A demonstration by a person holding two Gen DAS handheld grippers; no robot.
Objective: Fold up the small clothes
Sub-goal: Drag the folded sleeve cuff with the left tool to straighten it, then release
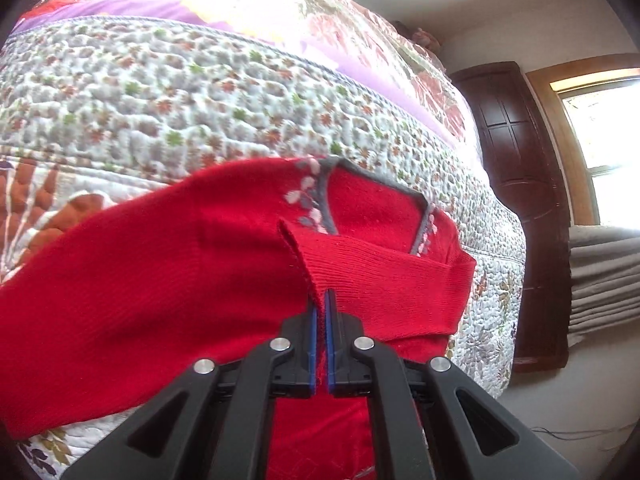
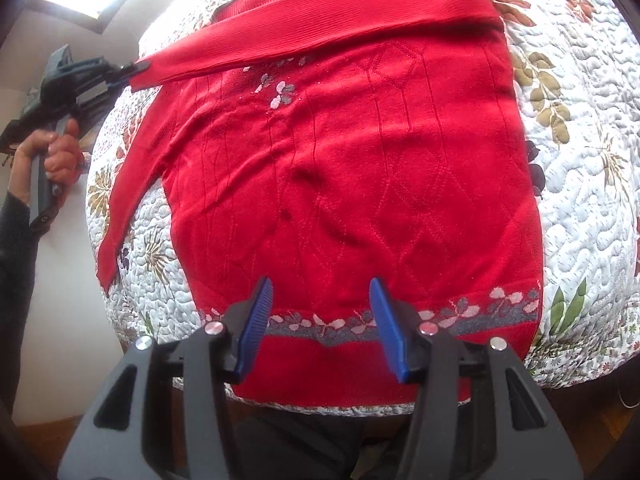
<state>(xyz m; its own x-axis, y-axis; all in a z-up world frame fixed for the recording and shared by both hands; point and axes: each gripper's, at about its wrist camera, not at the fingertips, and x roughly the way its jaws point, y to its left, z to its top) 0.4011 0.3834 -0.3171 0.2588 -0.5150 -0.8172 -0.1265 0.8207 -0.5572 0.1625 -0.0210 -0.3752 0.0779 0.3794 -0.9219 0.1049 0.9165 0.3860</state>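
The red sweater (image 2: 352, 184) lies flat on the quilted bed (image 2: 580, 168). Your left gripper (image 1: 320, 300) is closed on the cuff of one sleeve (image 2: 320, 28), holding it across the chest so it folds inward. Your right gripper (image 2: 322, 304) hangs with its jaws apart above the hem, holding nothing, probably ready for the next fold.

No readable text or labels appear, though both views blur.

A quilted bedspread (image 1: 168, 92) with small red and green leaf print and a purple band covers the bed, filling the upper left and middle of the left wrist view. A dark wooden door (image 1: 520, 184) stands at the right, with a bright window (image 1: 604, 132) beyond it. Grey pleated curtain fabric (image 1: 604, 276) hangs at the far right, and a thin cable (image 1: 576, 434) lies on the floor at the lower right.
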